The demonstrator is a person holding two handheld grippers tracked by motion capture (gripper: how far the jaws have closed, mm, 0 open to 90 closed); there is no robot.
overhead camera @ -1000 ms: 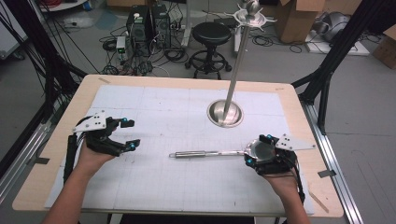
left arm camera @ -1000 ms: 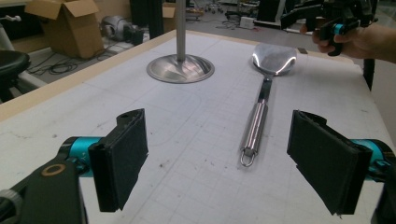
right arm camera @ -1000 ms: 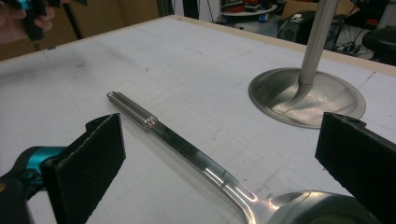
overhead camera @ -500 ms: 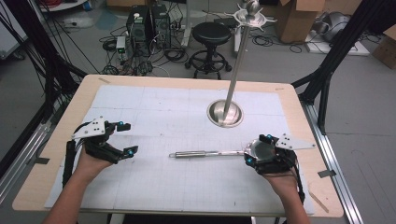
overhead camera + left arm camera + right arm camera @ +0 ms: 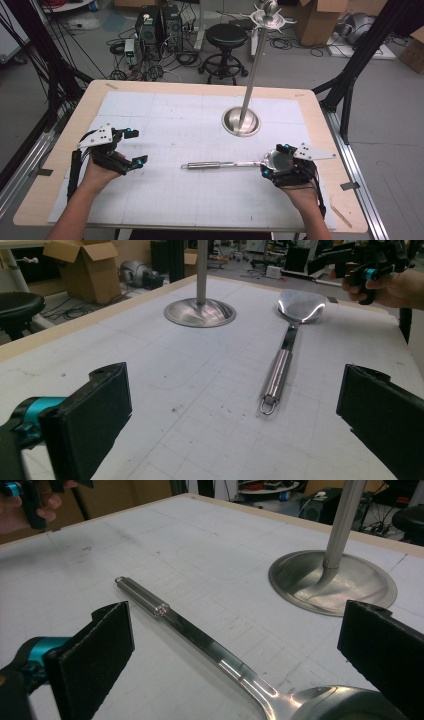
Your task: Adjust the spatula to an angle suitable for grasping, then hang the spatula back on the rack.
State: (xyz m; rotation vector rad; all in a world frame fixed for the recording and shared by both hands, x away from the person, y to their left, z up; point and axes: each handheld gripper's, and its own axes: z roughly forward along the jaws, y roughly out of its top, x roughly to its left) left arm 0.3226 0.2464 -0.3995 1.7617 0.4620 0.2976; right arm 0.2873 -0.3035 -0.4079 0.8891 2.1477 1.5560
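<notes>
A long steel ladle (image 5: 220, 164) lies flat on the white mat, its handle end toward my left and its bowl toward my right. My left gripper (image 5: 137, 146) rests at the mat's left side, well short of the handle's ring end (image 5: 268, 405). Its jaws have just been opening and hold nothing; in the left gripper view (image 5: 235, 425) they stand wide apart over bare mat. My right gripper (image 5: 274, 160) is open, with a jaw on each side of the ladle's bowl (image 5: 345, 705) and neither pad pressing on it.
A steel stand with a round base (image 5: 241, 122) and a tall pole (image 5: 252, 75) rises at the mat's middle right, just beyond the ladle. The wooden table edge (image 5: 200, 86) frames the mat. A stool (image 5: 227, 37), cables and boxes are on the floor behind.
The left gripper's jaws have spread wider apart. Both hands and the ladle have kept their places.
</notes>
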